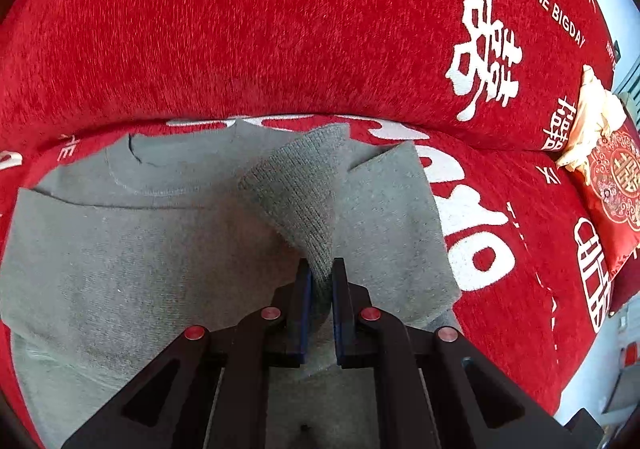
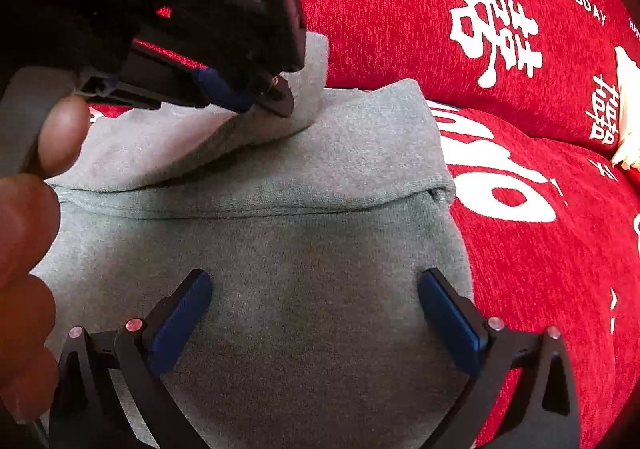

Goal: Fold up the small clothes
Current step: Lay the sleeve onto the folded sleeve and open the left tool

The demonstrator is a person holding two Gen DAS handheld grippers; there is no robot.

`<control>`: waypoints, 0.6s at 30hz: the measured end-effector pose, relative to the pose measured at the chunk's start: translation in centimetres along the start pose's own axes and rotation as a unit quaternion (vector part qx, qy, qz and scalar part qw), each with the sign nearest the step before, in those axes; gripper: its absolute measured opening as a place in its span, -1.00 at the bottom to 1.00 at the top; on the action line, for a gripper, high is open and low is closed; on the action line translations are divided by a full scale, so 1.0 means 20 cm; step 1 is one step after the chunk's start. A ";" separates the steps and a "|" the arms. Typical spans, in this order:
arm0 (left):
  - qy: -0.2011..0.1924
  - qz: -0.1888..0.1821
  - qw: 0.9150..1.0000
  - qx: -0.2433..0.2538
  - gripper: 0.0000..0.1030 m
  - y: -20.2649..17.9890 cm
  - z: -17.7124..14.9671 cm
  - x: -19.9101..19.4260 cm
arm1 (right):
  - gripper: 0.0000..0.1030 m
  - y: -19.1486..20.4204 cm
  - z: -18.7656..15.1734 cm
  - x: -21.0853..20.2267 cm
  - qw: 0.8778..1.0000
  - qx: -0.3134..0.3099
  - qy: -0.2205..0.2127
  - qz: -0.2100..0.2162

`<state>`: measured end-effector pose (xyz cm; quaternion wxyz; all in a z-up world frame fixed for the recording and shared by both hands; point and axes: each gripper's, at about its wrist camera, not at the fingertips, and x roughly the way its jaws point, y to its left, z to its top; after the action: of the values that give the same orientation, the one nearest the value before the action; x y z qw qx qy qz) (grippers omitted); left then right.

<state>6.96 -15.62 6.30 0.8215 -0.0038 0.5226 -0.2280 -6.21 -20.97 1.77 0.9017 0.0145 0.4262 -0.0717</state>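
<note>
A: Sweater (image 1: 160, 249), grey knit, lies flat on the red sofa cover (image 1: 280, 29), neckline toward the backrest. Its right-hand edge stops short of the big white lettering (image 1: 480, 241) woven into the seat; red cover lies open beyond that edge.

B: And the sleeve?

A: Ribbed sleeve cuff (image 1: 304, 185) is lifted off the body of the garment. The left gripper (image 1: 321, 269) has its blue pads closed on it, the jaws almost together with only the knit between them. Seen from the right wrist, the left gripper (image 2: 256, 97) comes in from the upper left, with the sleeve (image 2: 200, 137) laid across the sweater (image 2: 300, 269) below the tips.

B: Right side?

A: The right gripper (image 2: 316, 297) has its jaws spread wide and nothing between them. It hangs above the lower grey panel; whether the tips touch the cloth, I cannot tell. A hand (image 2: 28, 249) shows at the left margin of that view.

B: Surroundings?

A: Backrest rises right behind the collar, in the same red chenille-like fabric with white characters (image 1: 486, 49) and the line "THE BIGDAY". Far right, a red embroidered cushion (image 1: 612, 185) with a cream cloth (image 1: 592, 117) bunched against it, well apart from the sweater. Pale floor past the seat's right end.
</note>
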 end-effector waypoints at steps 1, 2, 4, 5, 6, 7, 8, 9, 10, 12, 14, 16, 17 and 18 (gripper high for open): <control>0.000 0.001 1.000 0.002 -0.80 0.00 0.00 0.00 | 1.00 0.00 0.00 0.00 1.000 0.000 0.000 0.000; 0.000 0.005 1.000 0.004 -0.80 0.00 0.00 0.00 | 1.00 0.00 0.00 0.00 1.000 0.000 0.000 0.000; 0.003 0.003 1.000 0.007 -0.80 0.00 0.00 0.01 | 1.00 0.00 0.00 0.00 1.000 0.000 0.000 -0.001; 0.006 0.000 1.000 0.007 -0.80 0.00 0.00 0.01 | 1.00 0.00 0.00 0.00 1.000 0.000 0.000 0.000; 0.011 -0.003 1.000 0.006 -0.80 0.00 0.00 0.02 | 1.00 0.00 0.00 0.00 1.000 0.000 0.000 0.000; 0.018 -0.008 1.000 0.003 -0.80 0.01 0.00 0.04 | 1.00 0.00 0.00 0.00 1.000 0.000 0.000 0.000; 0.029 -0.020 0.999 -0.006 -0.80 0.03 0.01 0.05 | 1.00 0.00 0.00 0.00 1.000 0.000 0.000 -0.001; 0.034 -0.026 0.999 -0.010 -0.80 0.04 0.01 0.06 | 1.00 0.00 0.00 0.00 1.000 0.000 0.000 0.000; 0.041 -0.037 0.998 -0.019 -0.79 0.06 0.00 0.07 | 1.00 0.00 0.00 0.00 1.000 0.000 0.000 0.000; 0.048 -0.045 0.997 -0.027 -0.79 0.08 0.00 0.09 | 1.00 0.00 0.00 0.00 1.000 0.000 0.000 0.000; 0.058 -0.051 0.996 -0.036 -0.68 0.10 0.00 0.11 | 1.00 -0.01 0.00 0.00 1.000 0.000 0.000 0.000; 0.069 -0.048 0.995 -0.044 0.10 0.12 0.00 0.13 | 1.00 0.00 0.00 0.00 1.000 0.000 0.000 0.000; 0.064 -0.047 0.996 -0.045 0.31 0.13 0.00 0.12 | 1.00 0.00 0.00 0.00 1.000 -0.001 0.000 0.000; 0.051 -0.042 0.997 -0.043 0.31 0.13 0.00 0.10 | 1.00 0.00 0.00 0.00 1.000 -0.001 0.000 -0.001</control>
<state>8.63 -14.03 3.97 0.7825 -0.0494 0.5727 -0.2393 -6.23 -21.05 1.75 0.9016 0.0134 0.4264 -0.0720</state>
